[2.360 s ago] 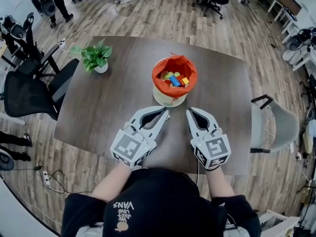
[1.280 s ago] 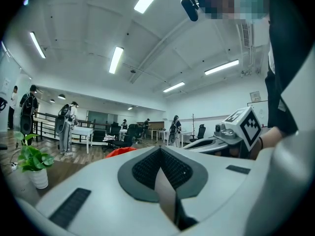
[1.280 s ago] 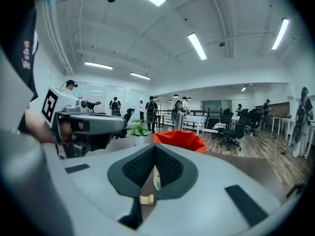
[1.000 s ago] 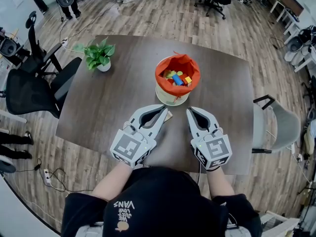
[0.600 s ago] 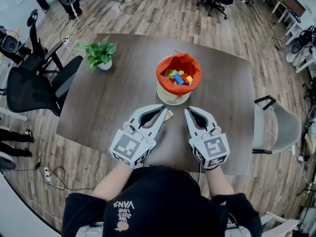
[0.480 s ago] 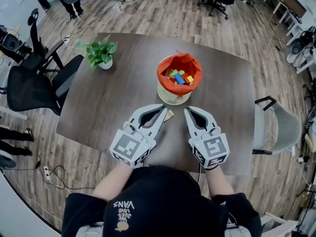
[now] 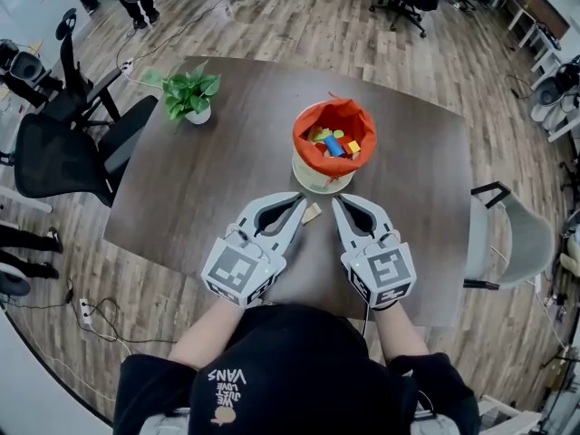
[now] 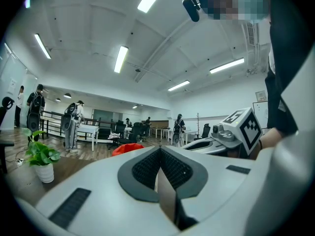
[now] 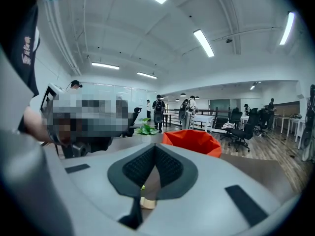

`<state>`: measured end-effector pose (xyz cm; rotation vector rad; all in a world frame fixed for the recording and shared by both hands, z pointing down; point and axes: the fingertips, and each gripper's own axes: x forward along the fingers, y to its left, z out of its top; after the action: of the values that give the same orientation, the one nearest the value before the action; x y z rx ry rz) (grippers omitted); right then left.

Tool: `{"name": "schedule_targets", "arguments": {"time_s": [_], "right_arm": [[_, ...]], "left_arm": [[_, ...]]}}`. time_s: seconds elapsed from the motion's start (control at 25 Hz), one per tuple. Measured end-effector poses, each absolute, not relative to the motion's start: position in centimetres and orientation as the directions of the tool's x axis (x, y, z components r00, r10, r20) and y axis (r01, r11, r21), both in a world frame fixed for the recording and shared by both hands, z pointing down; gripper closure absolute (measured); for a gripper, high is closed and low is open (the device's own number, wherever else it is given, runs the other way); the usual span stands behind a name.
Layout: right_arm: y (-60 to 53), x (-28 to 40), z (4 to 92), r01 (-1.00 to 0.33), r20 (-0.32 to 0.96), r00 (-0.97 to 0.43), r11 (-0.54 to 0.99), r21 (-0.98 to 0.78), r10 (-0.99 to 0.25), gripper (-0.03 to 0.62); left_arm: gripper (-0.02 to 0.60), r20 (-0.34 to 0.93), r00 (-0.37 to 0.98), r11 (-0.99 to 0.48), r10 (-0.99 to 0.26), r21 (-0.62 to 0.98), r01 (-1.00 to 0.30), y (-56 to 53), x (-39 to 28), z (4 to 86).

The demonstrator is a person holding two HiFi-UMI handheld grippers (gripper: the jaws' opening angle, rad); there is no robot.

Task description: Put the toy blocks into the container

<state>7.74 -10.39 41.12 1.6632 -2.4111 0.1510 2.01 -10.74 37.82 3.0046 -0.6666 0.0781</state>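
Pickup of the one loose piece in sight is judged to be the step in hand. A small tan wooden block (image 7: 313, 213) lies on the dark table (image 7: 181, 188), between the tips of the two grippers and near the foot of the orange-lined container (image 7: 305, 143), in which coloured blocks (image 7: 333, 142) are already heaped. The left gripper (image 7: 302, 200) and the right gripper (image 7: 337, 201) are both held with jaws pressed together and nothing pinched. For a clean grasp, one gripper's jaws should be spread first, then lowered astride the block so that its flat sides are met squarely by the pads. So light a piece could be flicked away by a tilted approach. The other gripper is best kept clear. Once lifted, the block should be carried over the rim and released low inside the liner.
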Motion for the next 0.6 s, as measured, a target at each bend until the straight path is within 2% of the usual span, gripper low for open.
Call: {"name": "schedule_targets", "arguments": {"time_s": [0.6], "right_arm": [[-12.4, 6.8, 46.4, -0.928, 0.309, -0.348, 0.372, 0.018, -0.885, 0.576]], "left_arm": [[0.571, 0.074, 0.900, -0.900, -0.429, 0.047, -0.433, -11.0, 1.8, 37.9]]}}
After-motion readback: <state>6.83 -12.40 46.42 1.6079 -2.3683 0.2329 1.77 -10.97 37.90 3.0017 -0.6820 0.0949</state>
